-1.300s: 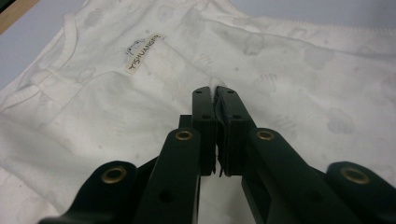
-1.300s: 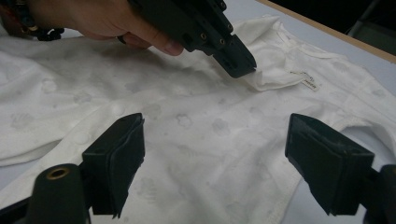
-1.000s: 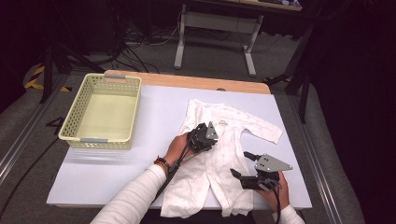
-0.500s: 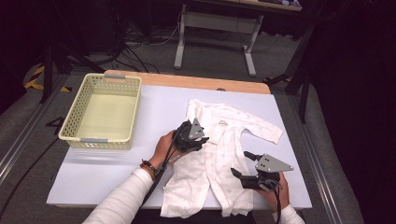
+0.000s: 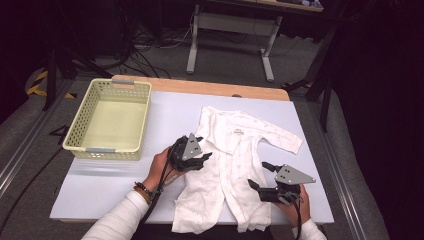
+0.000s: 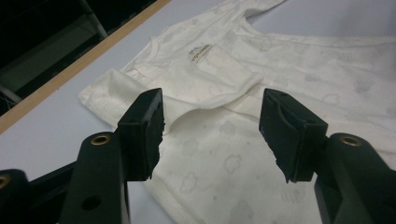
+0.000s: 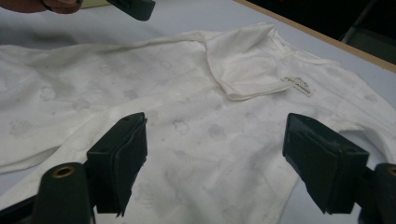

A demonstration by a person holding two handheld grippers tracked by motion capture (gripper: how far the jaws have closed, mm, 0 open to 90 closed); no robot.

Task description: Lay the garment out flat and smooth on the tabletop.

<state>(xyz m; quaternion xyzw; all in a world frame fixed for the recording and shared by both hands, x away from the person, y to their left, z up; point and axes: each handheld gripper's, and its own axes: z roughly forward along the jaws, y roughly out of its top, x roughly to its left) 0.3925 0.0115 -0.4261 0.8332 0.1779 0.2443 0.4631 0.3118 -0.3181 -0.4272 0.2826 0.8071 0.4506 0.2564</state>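
Note:
A white baby onesie (image 5: 235, 150) lies flat in the middle of the table mat, neck toward the far side. Its left sleeve (image 6: 219, 77) is folded in over the chest, beside the neck label (image 7: 296, 85). My left gripper (image 5: 202, 152) hovers at the garment's left edge, pointing right. Its jaws have just been opening and stand apart with nothing between them (image 6: 212, 121). My right gripper (image 5: 259, 175) sits low over the onesie's right leg side, open, with the fabric lying under its wide jaws (image 7: 217, 149).
A pale yellow plastic basket (image 5: 110, 87) stands at the left of the table, with nothing in it. The mat (image 5: 170, 107) ends at a wooden table edge (image 5: 210, 87) at the back. Dark floor, cables and a stand's legs lie beyond.
The left gripper has drawn back from the onesie's chest toward the left edge and opened its jaws, leaving the sleeve folded on the chest. The right gripper has stayed put.

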